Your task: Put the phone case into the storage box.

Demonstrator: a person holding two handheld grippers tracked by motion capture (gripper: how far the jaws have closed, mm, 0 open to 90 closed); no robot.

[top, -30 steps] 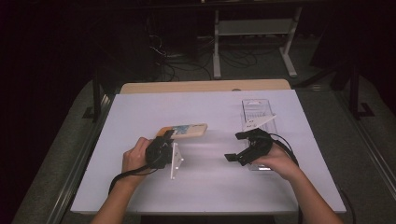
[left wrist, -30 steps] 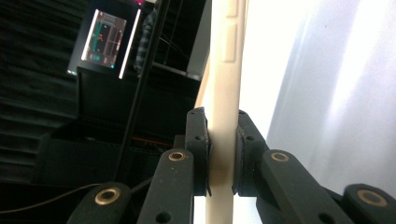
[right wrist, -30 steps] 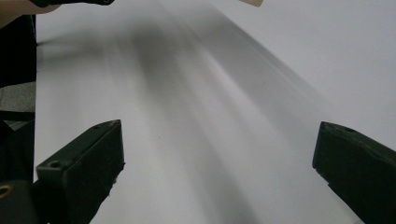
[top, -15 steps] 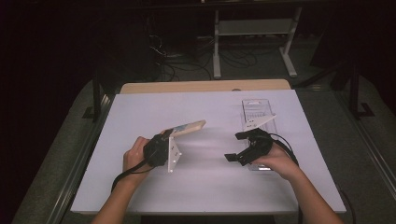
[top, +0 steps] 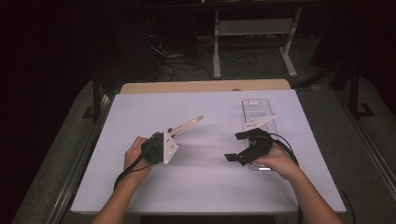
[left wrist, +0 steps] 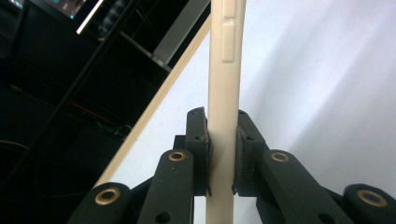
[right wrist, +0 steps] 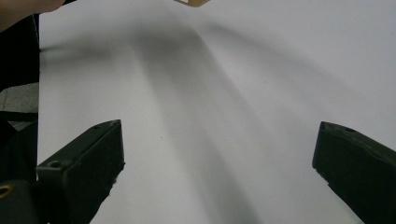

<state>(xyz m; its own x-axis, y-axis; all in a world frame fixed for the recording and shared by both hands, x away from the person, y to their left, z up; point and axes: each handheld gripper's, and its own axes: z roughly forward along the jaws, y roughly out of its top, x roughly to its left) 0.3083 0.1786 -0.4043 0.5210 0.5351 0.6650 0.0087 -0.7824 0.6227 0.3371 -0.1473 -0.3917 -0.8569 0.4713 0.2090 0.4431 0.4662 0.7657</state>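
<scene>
Cream-coloured and flat, the phone case (left wrist: pixel 225 84) is pinched edge-on between the pads of the left gripper (top: pixel 164 140), held clear above the white table (top: pixel 205 186) and slanting up toward its far side. The right gripper (top: pixel 238 147) rests near the clear plastic tray (top: pixel 258 109), its jaws spread wide with nothing but table between them.

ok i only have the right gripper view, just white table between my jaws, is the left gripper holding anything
observer: yes, the left gripper has its jaws shut on a flat cream piece, pads pressed on both faces.
operator: and anything close to my right gripper that i should know about
observer: in the high view a clear plastic tray lies on the table just beyond the right gripper, partly under that hand.
</scene>
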